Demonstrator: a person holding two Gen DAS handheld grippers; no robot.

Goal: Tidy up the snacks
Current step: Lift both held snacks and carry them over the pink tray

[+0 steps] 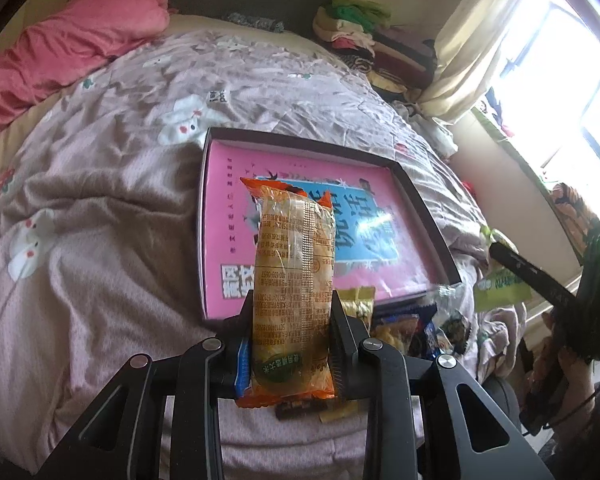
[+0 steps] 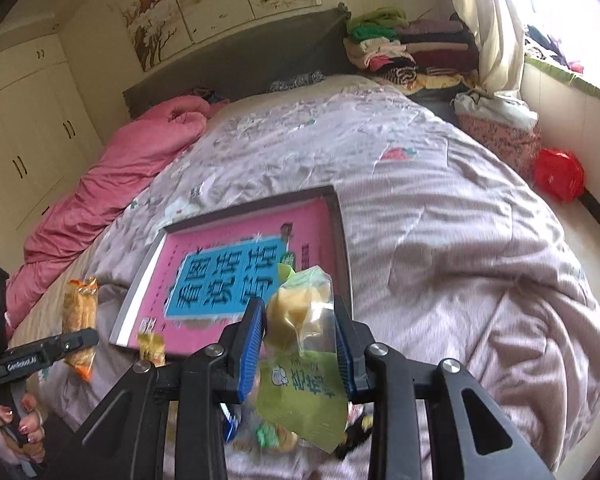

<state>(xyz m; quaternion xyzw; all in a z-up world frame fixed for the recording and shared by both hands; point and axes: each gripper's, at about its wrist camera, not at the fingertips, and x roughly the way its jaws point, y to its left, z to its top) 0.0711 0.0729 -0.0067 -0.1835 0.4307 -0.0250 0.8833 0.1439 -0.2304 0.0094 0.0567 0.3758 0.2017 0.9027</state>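
My left gripper [image 1: 293, 322] is shut on a long orange snack packet [image 1: 294, 276], held upright above the near edge of a shallow dark box [image 1: 422, 204] with a pink and blue lining. In the right wrist view the same orange packet [image 2: 80, 312] shows at the far left, held by the left gripper [image 2: 76, 340]. My right gripper [image 2: 300, 328] is shut on a clear and green packet [image 2: 300, 316] with a pale yellow cake inside, in front of the box [image 2: 342, 236]. That green packet [image 1: 496, 286] and the right gripper [image 1: 512, 258] appear at the right of the left wrist view.
Loose snack packets [image 1: 404, 328] lie on the bed just before the box. A striped bedspread [image 1: 100, 240] covers the bed; a pink quilt [image 1: 72, 44] lies at its far left. Folded clothes [image 2: 412, 48] are stacked by the headboard. A red bag [image 2: 560, 174] sits on the floor.
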